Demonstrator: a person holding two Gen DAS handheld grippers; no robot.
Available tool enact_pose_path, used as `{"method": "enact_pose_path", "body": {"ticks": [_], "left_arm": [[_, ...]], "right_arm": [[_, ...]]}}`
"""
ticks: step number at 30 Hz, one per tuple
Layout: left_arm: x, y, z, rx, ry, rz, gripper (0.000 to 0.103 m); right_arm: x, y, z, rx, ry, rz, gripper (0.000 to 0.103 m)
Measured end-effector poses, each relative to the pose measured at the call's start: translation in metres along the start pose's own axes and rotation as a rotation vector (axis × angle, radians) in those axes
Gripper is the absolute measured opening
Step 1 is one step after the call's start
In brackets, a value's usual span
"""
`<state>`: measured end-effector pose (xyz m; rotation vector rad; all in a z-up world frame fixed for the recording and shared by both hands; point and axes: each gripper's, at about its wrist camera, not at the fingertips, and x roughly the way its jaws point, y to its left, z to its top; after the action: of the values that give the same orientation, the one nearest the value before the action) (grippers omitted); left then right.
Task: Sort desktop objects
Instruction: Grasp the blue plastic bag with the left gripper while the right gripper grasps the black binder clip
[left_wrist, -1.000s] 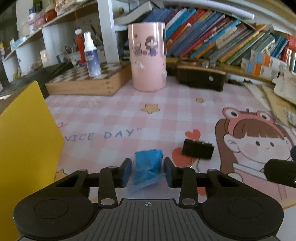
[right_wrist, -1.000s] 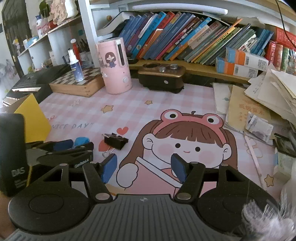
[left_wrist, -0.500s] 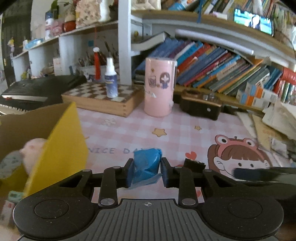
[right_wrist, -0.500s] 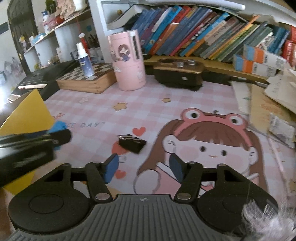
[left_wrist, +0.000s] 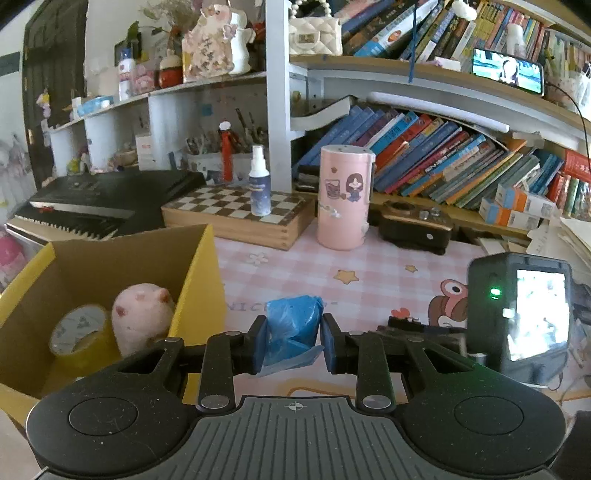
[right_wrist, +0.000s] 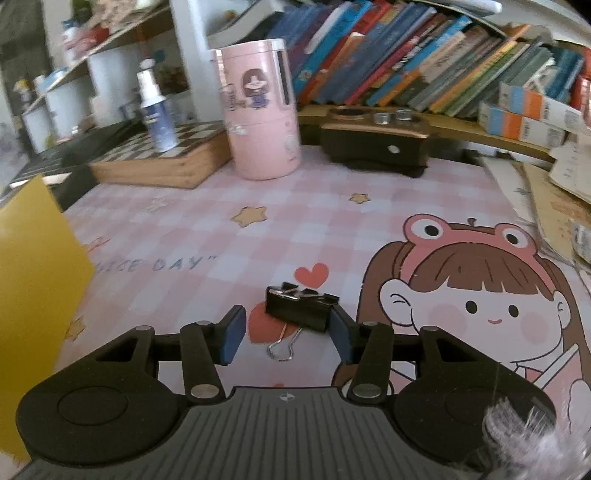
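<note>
Left gripper (left_wrist: 293, 345) clamps the crumpled blue plastic bag (left_wrist: 291, 325) at lower centre; a loose flap could slip free short of the yellow cardboard box (left_wrist: 201, 280) at lower left. Right gripper (right_wrist: 286, 338), jaws closing but not yet pressing, frames the black binder clip (right_wrist: 301, 308), which lies off-centre, touching the right pad (right_wrist: 341, 338): it may skid or twist. Beyond stands 1 pink canister (right_wrist: 260, 110).

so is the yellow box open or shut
Open: the yellow box has no lid on, and a tape roll and pink plush show inside.
</note>
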<state>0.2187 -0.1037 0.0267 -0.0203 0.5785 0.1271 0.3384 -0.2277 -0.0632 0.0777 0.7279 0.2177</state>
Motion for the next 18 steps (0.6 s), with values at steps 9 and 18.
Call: {"method": "enact_pose_path", "body": {"ticks": [9, 18], "left_arm": [[-0.009, 0.010, -0.003, -0.017, -0.004, 0.026, 0.028], [-0.014, 0.013, -0.004, -0.037, -0.016, 0.026, 0.028]], "right_arm": [[0.016, 0.012, 0.002, -0.028, -0.046, -0.118, 0.047], [0.017, 0.006, 0.006, -0.048, -0.062, -0.119, 0.042]]}}
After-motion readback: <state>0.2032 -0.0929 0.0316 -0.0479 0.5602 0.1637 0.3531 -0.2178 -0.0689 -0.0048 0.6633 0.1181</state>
